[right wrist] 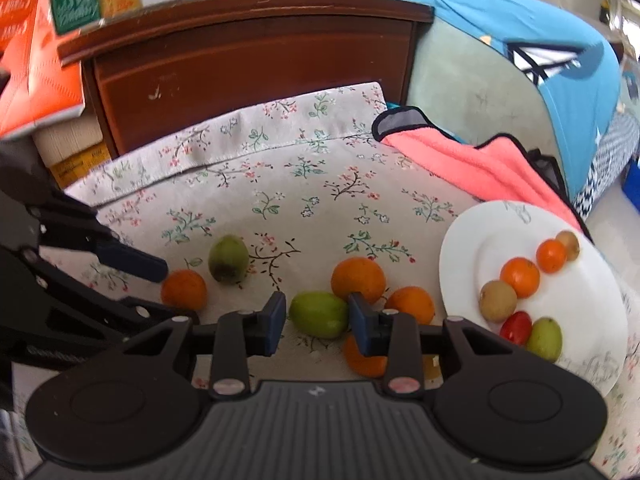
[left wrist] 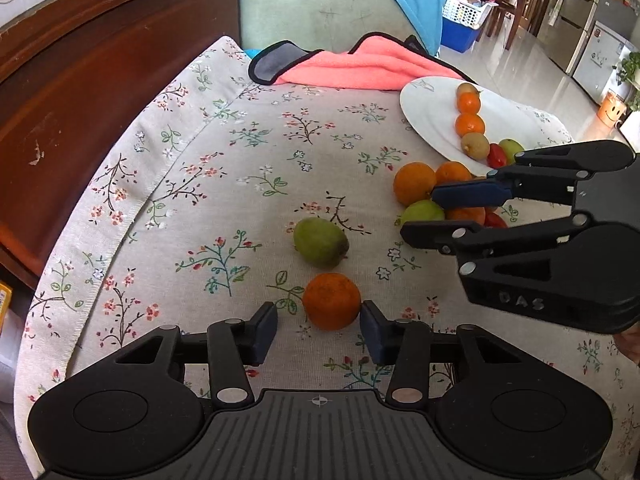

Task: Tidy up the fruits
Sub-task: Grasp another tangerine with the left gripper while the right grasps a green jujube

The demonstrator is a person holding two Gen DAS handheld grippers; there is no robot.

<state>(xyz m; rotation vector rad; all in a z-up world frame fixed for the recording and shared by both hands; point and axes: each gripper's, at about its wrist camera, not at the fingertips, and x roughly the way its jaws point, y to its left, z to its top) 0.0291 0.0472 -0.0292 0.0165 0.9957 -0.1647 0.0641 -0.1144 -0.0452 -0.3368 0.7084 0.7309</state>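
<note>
A small orange [left wrist: 331, 301] lies on the floral cloth just ahead of my left gripper [left wrist: 319, 320]. The right pad touches it and the left pad stands off, so the gripper is open. A green fruit [left wrist: 320, 242] lies beyond it. In the right wrist view my right gripper [right wrist: 318, 318] has both pads against the sides of another green fruit [right wrist: 319, 314], which rests on the cloth beside several oranges [right wrist: 358, 278]. A white plate [right wrist: 472, 248] at the right holds two oranges, two brown fruits, a red one and a green one.
A pink towel [left wrist: 360, 66] lies at the table's far edge before a pale green chair [left wrist: 320, 8]. A dark wooden cabinet [right wrist: 248, 60] with boxes on top stands by the table. The plate [left wrist: 424, 112] sits near the table's right edge.
</note>
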